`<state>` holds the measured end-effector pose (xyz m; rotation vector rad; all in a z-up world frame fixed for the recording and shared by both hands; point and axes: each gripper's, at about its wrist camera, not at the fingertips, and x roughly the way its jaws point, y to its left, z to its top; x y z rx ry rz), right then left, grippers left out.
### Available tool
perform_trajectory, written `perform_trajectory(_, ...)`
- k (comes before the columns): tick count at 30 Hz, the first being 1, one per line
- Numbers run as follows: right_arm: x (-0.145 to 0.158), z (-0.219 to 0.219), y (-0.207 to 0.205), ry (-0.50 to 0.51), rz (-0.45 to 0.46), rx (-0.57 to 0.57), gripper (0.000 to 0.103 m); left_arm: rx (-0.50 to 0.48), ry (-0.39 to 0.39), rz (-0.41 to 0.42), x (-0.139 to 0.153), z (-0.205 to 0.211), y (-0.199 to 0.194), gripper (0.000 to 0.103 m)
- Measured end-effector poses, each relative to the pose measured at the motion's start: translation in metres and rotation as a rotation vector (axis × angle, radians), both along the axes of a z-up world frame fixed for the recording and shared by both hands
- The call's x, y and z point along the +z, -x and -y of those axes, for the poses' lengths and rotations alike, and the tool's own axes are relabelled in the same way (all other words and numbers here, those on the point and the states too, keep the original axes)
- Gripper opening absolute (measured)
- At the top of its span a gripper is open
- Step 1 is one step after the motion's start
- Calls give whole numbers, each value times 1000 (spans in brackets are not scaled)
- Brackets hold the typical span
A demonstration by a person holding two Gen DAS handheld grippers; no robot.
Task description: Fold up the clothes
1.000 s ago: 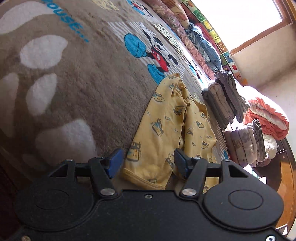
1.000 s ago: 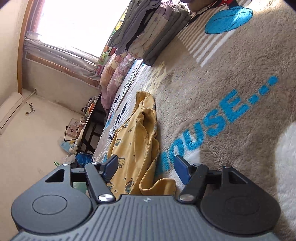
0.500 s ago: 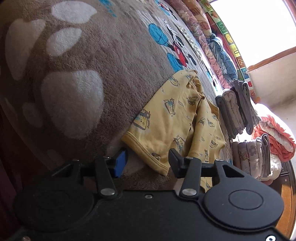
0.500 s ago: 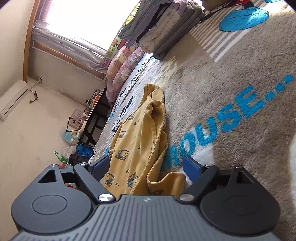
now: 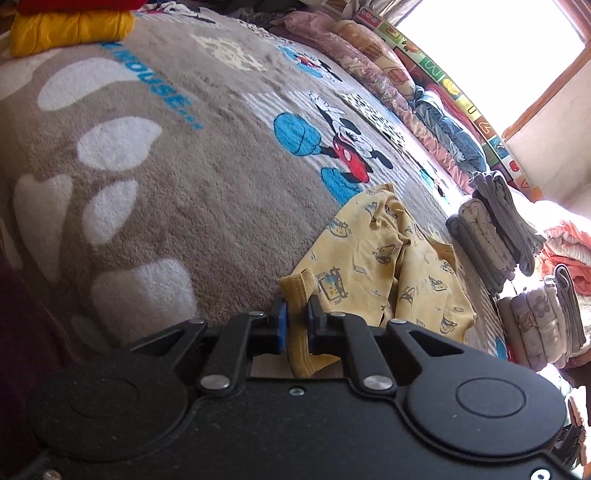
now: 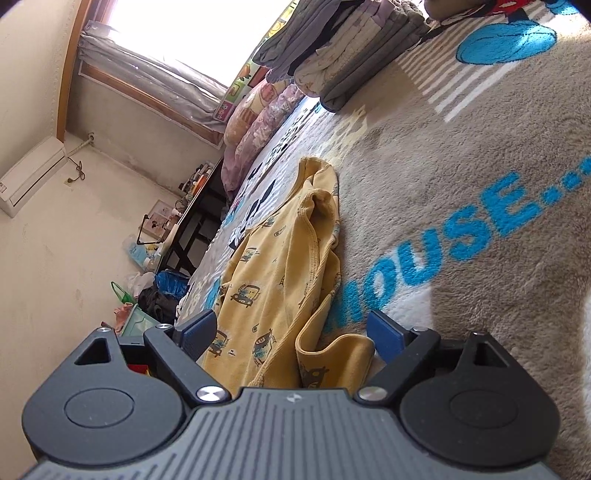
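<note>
A small yellow garment [image 5: 388, 266] printed with little cars lies crumpled on a grey-brown cartoon blanket [image 5: 184, 192]. My left gripper [image 5: 295, 321] is closing, and its blue pads pinch the ribbed yellow hem at the garment's near corner, lifting it slightly off the blanket. In the right wrist view the same yellow garment [image 6: 280, 266] stretches away from me. My right gripper [image 6: 291, 332] stands wide open over its near end, a folded flap of cloth lying between the fingers without touching the pads.
Stacks of folded grey and white clothes [image 5: 491, 236] stand beyond the garment, and more folded clothes [image 6: 343, 48] show at the top of the right view. Pillows [image 5: 373, 62] line the window side. A yellow folded item [image 5: 70, 27] sits far left. A dark desk [image 6: 195, 218] stands off the bed.
My left gripper closed from wide open onto the garment's hem and rose a little, pulling the corner up. My right gripper opened wider and stayed where it was.
</note>
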<state>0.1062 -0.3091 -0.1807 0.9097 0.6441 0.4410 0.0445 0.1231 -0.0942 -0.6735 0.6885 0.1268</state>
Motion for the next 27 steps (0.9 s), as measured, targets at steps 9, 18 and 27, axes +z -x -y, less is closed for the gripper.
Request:
perform_trajectory(9,1,1,3,-3,2,4,88,35,-157,128,76,-29,-35,8)
perform_trajectory(18,1,1,3,13,10,12,89,44,-215,125,117,-57,-108,7)
perform_trajectory(27,2,-2,5,28,18,16,89,25,-268,175,162,-72,-159,7)
